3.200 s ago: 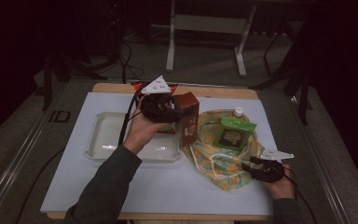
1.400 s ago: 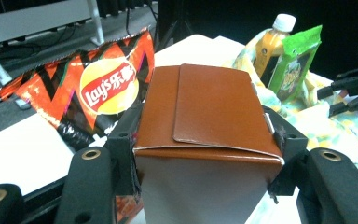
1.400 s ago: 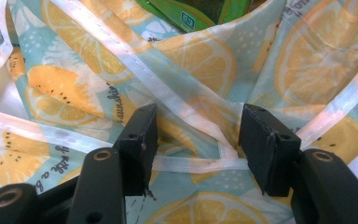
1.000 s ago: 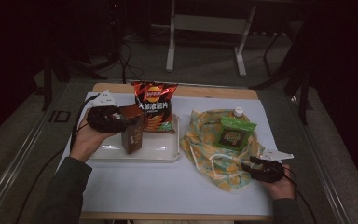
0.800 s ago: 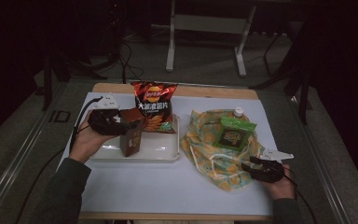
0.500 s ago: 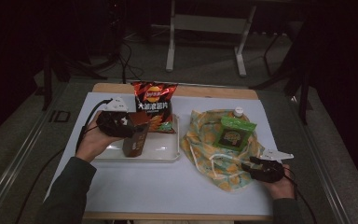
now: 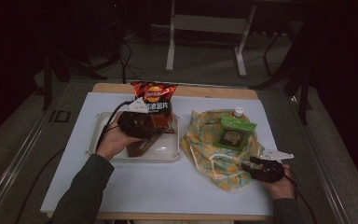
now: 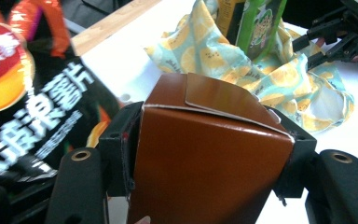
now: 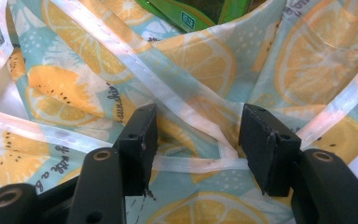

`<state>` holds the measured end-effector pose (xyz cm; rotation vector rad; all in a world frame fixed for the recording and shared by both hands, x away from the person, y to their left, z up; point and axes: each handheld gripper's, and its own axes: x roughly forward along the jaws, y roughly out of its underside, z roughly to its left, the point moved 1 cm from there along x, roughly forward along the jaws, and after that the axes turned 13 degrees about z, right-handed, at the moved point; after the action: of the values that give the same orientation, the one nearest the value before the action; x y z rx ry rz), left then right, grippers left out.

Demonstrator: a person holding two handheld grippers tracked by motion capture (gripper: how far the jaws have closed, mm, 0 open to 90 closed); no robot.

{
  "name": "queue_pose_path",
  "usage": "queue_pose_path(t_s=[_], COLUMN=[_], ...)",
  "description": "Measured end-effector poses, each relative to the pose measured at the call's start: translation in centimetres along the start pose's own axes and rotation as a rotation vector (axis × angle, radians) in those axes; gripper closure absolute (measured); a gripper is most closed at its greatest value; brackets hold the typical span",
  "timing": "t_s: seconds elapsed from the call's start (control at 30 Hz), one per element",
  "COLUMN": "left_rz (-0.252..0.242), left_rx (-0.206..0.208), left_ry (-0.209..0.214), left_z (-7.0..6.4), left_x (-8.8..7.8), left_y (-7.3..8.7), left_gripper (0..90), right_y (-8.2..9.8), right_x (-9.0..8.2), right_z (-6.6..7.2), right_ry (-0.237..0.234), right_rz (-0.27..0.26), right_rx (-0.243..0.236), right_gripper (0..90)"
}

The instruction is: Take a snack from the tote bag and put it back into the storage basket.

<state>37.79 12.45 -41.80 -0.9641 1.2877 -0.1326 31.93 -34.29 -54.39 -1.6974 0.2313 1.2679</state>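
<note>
Clamping the brown box (image 8: 205, 158) with the left gripper (image 7: 137, 125) low over the white tray (image 7: 100, 122), risking crushing its thin cardboard, while resting the right gripper (image 7: 263, 169), fingers released, on the lemon-print bag (image 7: 205, 144), risking snagging its strap (image 9: 193, 163).

white table (image 7: 135, 182), tray (image 7: 165, 156), fabric bag (image 7: 209, 149)
</note>
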Motion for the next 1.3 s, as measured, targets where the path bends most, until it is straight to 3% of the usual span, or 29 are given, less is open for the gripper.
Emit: queue_pose_path(t_s=[0.4, 0.77, 1.07, 1.3], left_rz=[0.074, 0.139, 0.175, 0.218], left_rx=[0.026, 0.059, 0.050, 0.070], left_ry=[0.060, 0.082, 0.098, 0.094], left_z=[-1.0, -1.7, -1.8, -2.2], left_x=[3.6, 4.9, 5.1, 5.6], left_y=[-1.2, -1.0, -0.3, 0.1], left_gripper=[35.6, 33.8, 31.7, 30.7], right_y=[0.0, 0.0, 0.0, 0.0], right_x=[0.0, 0.0, 0.0, 0.0], right_z=[0.0, 0.0, 0.0, 0.0], right_ry=[-0.001, -0.001, -0.001, -0.001], right_rz=[-0.001, 0.000, -0.001, -0.001], right_rx=[0.001, 0.000, 0.000, -0.002], right_gripper=[46.6, 46.6, 46.5, 46.5])
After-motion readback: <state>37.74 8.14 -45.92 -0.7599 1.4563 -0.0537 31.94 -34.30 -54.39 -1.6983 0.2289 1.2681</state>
